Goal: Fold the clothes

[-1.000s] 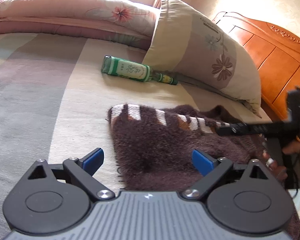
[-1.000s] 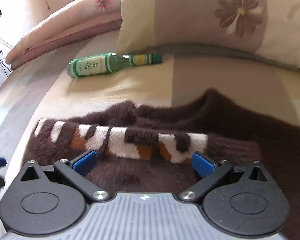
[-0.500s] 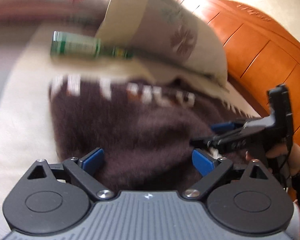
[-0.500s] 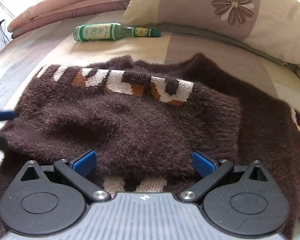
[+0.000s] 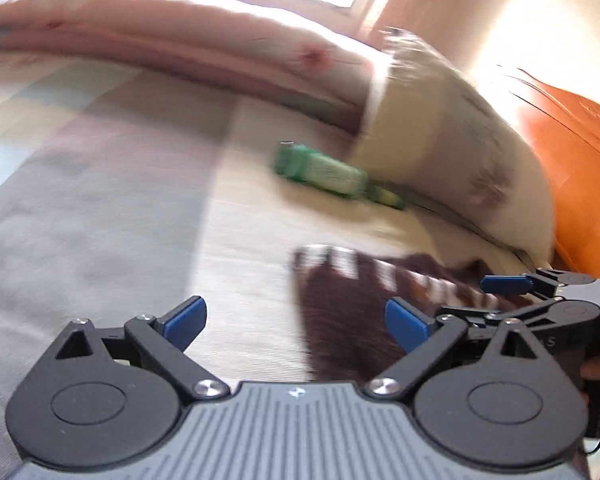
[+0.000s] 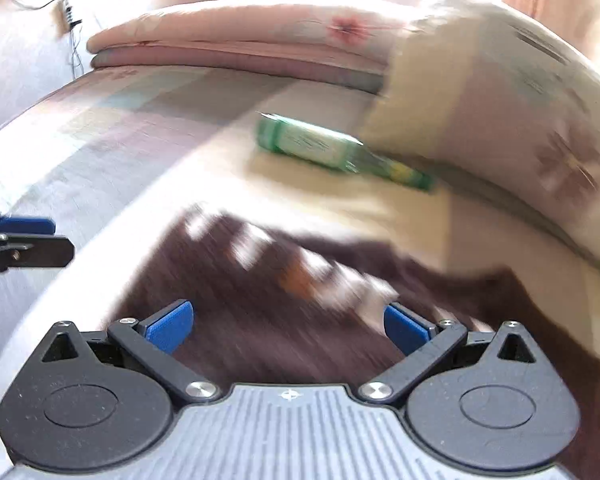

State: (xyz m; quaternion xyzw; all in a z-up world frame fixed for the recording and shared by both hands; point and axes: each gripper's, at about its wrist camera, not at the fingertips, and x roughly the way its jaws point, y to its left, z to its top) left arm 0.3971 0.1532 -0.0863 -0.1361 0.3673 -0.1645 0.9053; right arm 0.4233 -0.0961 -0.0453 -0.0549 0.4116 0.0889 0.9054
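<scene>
Brown sweater (image 6: 284, 332) on striped bedsheet (image 5: 100, 208), green bottle (image 6: 320, 148) by pillow (image 6: 500, 92), both claws spread wide w/ nothing held, L claw (image 5: 296, 320), R claw (image 6: 288, 322).

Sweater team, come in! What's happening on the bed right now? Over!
Left gripper open, empty. Right gripper open, empty, over brown sweater. Sweater lies on bed, fold unclear. Green bottle lying beyond, by pillow, apart from sweater.

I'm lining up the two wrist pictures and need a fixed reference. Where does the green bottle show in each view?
Left wrist: the green bottle lies on its side right of centre, upper half, neck toward the pillow.
Right wrist: the green bottle lies near centre, upper half, neck again pointing right under the pillow.
Shared landmark: the brown sweater, lying nearer the camera than the bottle in both.
</scene>
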